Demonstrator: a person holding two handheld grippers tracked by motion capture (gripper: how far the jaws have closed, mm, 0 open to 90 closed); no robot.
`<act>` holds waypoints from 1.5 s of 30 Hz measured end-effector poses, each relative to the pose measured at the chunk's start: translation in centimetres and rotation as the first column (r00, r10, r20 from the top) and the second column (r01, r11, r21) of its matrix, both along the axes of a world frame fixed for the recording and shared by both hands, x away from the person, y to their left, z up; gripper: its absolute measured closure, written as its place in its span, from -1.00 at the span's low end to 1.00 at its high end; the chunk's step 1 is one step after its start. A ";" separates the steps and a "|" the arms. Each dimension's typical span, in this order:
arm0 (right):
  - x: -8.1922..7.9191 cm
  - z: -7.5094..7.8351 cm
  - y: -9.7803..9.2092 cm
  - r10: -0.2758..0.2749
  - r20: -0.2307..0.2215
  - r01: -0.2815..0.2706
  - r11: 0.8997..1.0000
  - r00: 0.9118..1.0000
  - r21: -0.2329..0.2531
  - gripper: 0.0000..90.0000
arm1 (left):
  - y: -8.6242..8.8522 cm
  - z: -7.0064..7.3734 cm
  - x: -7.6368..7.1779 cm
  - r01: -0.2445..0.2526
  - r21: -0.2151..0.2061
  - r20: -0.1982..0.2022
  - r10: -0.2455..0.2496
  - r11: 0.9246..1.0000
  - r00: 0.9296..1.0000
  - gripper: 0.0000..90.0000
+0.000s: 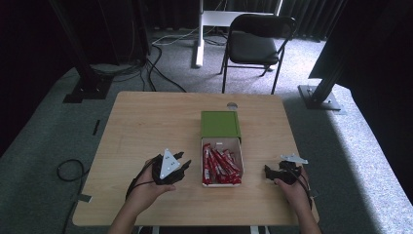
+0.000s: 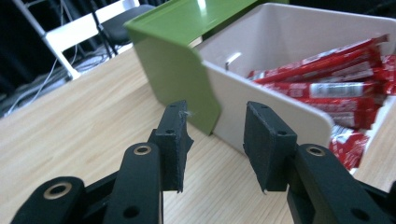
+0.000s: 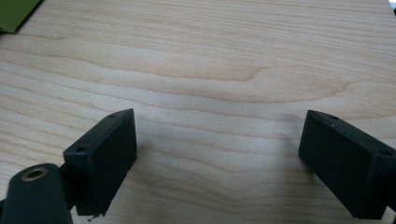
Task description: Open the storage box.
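Black left gripper (image 2: 215,140) hovering spread beside white plastic box (image 2: 266,112) of red wrapped bars (image 2: 327,79), black right gripper (image 3: 217,163) spread, risking shoving box sideways.

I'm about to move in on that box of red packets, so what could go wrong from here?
The left gripper points at the white box's side wall, so closing in may just shove the box. The red packets lie packed together, so one grab may drag several. The green lid touching the box could get pushed.

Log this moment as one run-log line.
left gripper: open, facing white box of red snack packets | right gripper: open over bare wooden table | green lid: off, behind box
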State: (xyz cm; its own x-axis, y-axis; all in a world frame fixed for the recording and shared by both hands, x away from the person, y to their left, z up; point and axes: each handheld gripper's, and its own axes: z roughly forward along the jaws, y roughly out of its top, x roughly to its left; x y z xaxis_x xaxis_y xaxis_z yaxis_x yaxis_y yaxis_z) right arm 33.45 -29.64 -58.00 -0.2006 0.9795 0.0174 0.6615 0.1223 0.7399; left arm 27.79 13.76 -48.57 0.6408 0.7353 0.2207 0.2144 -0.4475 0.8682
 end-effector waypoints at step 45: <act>0.0 0.0 0.0 0.003 0.002 -0.003 1.000 1.000 -0.003 -0.76 | 9.5 -6.3 1.3 -0.335 -0.103 -0.287 0.295 0.936 0.911 -0.66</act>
State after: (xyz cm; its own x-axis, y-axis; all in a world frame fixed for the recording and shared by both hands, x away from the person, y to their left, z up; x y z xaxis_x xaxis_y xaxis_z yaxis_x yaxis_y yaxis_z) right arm 33.46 -29.67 -58.01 -0.2038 0.9789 0.0135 0.6596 0.1271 0.7408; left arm 29.08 23.29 -54.92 0.3902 0.9194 -0.0495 0.5525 -0.1908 0.8114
